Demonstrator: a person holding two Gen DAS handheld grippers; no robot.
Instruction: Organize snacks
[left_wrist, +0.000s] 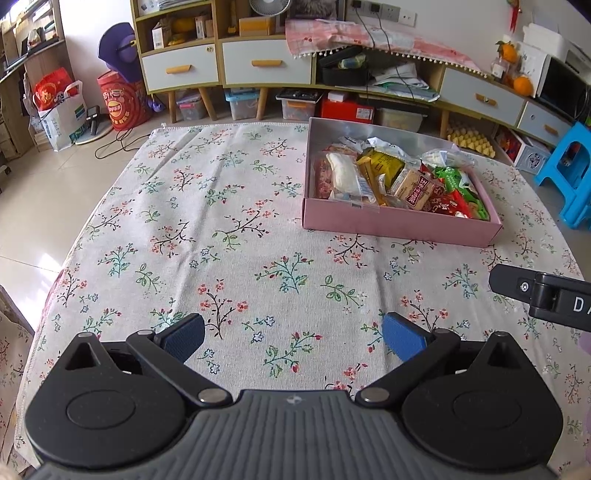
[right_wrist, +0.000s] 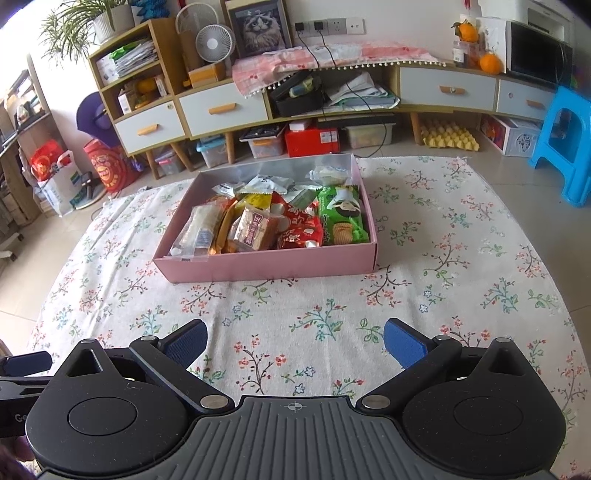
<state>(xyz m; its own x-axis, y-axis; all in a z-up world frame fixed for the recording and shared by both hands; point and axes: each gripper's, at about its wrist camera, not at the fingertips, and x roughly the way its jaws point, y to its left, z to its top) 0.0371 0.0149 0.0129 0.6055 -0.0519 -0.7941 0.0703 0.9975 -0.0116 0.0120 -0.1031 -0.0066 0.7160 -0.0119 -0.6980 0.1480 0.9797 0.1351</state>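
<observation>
In the left wrist view, the left gripper (left_wrist: 293, 338) is filling the bottom of the frame, its two blue-padded fingers (left_wrist: 184, 334) spreading wide apart and holding nothing, with only the floral tablecloth (left_wrist: 207, 236) showing between them. The pink box (left_wrist: 391, 221) is sitting in the upper right of the frame, well apart from the fingers, and it is carrying a heap of snack packets: a white packet (left_wrist: 345, 175) is lying at its left side, a yellow packet (left_wrist: 384, 164) is resting near the middle, and a green packet (left_wrist: 456, 179) is lying toward its right side. Part of the right gripper (left_wrist: 543, 295) is poking in at the right edge; from here I cannot tell how far it is opening.

In the right wrist view, the right gripper (right_wrist: 295, 341) is occupying the bottom of the frame, its blue fingers (right_wrist: 404, 343) standing wide apart and gripping nothing. The pink box (right_wrist: 266, 266) is sitting in the centre of the frame, beyond the fingers and clear of them. Inside it, a green biscuit packet (right_wrist: 341, 218) is lying along the right wall, a red packet (right_wrist: 299, 225) is lying just beside it, and a brown packet (right_wrist: 255, 229) is resting near the middle. A blue stool (right_wrist: 565, 144) is standing on the floor at the right edge.
</observation>
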